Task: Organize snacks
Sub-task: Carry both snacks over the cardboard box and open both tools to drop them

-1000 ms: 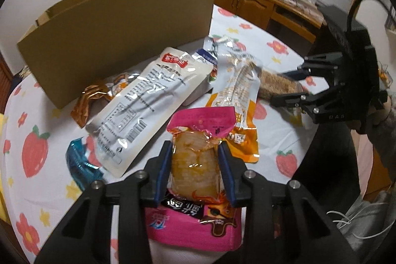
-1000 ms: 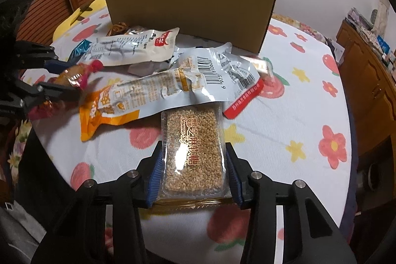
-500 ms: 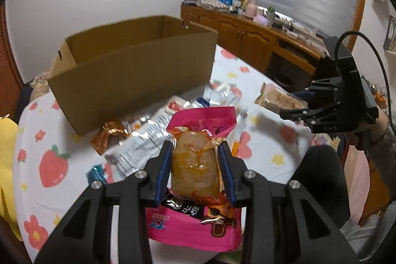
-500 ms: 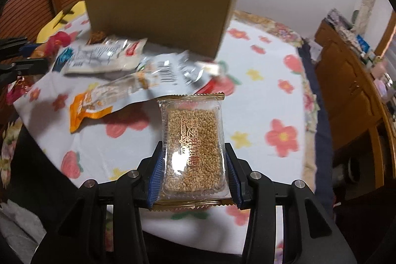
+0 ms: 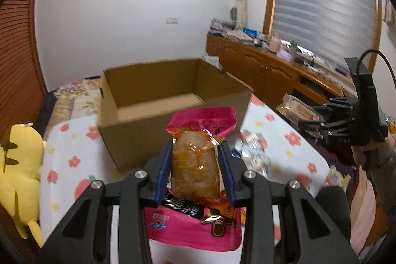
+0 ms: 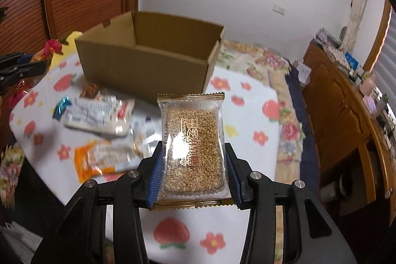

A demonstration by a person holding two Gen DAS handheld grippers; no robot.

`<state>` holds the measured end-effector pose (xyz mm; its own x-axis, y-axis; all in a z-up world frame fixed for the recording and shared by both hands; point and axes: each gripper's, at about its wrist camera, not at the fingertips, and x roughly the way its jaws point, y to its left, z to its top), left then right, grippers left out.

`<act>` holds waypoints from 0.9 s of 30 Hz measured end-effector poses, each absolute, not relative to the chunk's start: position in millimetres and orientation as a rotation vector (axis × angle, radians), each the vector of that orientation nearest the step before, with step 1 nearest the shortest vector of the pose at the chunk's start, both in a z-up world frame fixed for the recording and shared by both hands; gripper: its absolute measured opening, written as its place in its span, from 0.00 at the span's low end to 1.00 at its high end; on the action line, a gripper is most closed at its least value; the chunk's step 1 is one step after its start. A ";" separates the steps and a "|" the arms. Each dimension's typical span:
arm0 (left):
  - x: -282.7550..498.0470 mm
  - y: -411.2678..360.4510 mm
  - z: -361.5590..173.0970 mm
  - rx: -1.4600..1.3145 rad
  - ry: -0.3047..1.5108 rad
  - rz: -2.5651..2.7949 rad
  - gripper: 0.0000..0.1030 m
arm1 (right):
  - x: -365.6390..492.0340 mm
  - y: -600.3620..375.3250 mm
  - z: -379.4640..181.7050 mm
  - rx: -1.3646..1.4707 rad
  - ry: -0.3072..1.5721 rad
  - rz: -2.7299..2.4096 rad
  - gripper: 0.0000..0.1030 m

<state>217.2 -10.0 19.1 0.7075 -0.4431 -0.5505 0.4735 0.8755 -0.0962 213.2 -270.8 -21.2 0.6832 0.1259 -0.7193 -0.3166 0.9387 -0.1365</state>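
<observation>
My left gripper point(image 5: 195, 170) is shut on a pink-topped snack pouch point(image 5: 195, 165) with an orange-brown piece inside, held in the air in front of the open cardboard box point(image 5: 153, 113). My right gripper point(image 6: 194, 175) is shut on a clear sesame candy pack point(image 6: 193, 147), held above the table short of the box point(image 6: 148, 58). The right gripper also shows at the right of the left wrist view point(image 5: 319, 125). Several snack packets point(image 6: 99, 115) lie on the floral tablecloth point(image 6: 247, 120) in front of the box.
A yellow plush toy point(image 5: 17, 165) sits at the table's left edge. A wooden sideboard point(image 5: 272, 71) with clutter runs under the window at right. An orange packet point(image 6: 99, 157) lies near the table's front.
Both grippers have risen with their snacks and tilted up, so the box opening now shows. The packets on the table look farther below.
</observation>
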 end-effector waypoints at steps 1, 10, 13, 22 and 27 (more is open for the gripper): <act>222.3 -7.8 24.2 0.055 0.586 -0.502 0.34 | 218.0 -267.7 -15.2 -0.261 0.766 0.258 0.44; 265.7 -0.1 50.9 0.071 0.526 -0.470 0.34 | 263.9 -244.9 20.4 -0.231 0.678 0.308 0.44; 284.1 1.7 52.9 0.066 0.518 -0.464 0.34 | 283.5 -236.2 24.4 -0.223 0.665 0.330 0.44; 348.0 2.8 52.3 0.054 0.506 -0.450 0.34 | 336.9 -217.1 26.4 -0.222 0.644 0.358 0.44; 383.9 2.3 42.5 0.041 0.519 -0.435 0.35 | 368.2 -206.5 21.6 -0.218 0.636 0.377 0.44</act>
